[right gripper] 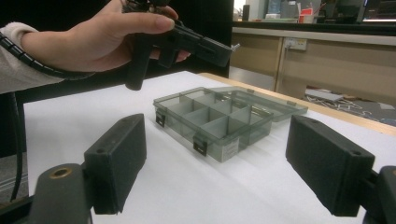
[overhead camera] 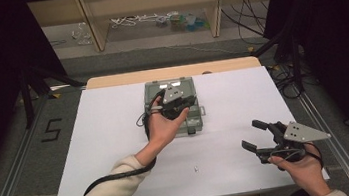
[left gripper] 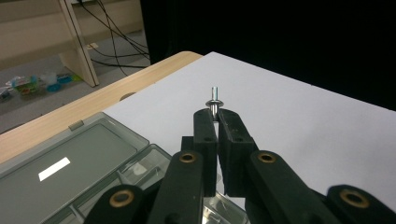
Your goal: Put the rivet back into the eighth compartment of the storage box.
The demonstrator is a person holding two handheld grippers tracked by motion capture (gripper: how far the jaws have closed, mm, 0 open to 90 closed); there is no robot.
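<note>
Left gripper (left gripper: pixel 214 116): jaws pressed together on a small silver screw (left gripper: pixel 215 100), pinched by its lower end between the jaw tips; the flanged head and threaded stem stood upright above the tips, clear of the table.
Left gripper position: in the high view the left gripper (overhead camera: pixel 177 106) was held in the person's left hand (overhead camera: pixel 162 128) above the compartment box (overhead camera: pixel 193 122), over its near half.
Compartment box: grey, translucent, with its lid (right gripper: pixel 261 103) swung open and lying flat behind it; it sat toward the far middle of the white table sheet (overhead camera: pixel 106 136). Dividers formed several compartments; contents could not be told.
Right gripper (right gripper: pixel 215 165): jaws spread wide apart, nothing between the pads; held low over the sheet, pointing at the box's latched front side.
Right gripper position: at the near right of the sheet in the high view (overhead camera: pixel 253 136), well apart from the box, gripped by the right hand (overhead camera: pixel 303 169).
Loose item: one small pale fastener (overhead camera: pixel 196 168) lay on the sheet near the front edge, between the two hands.
</note>
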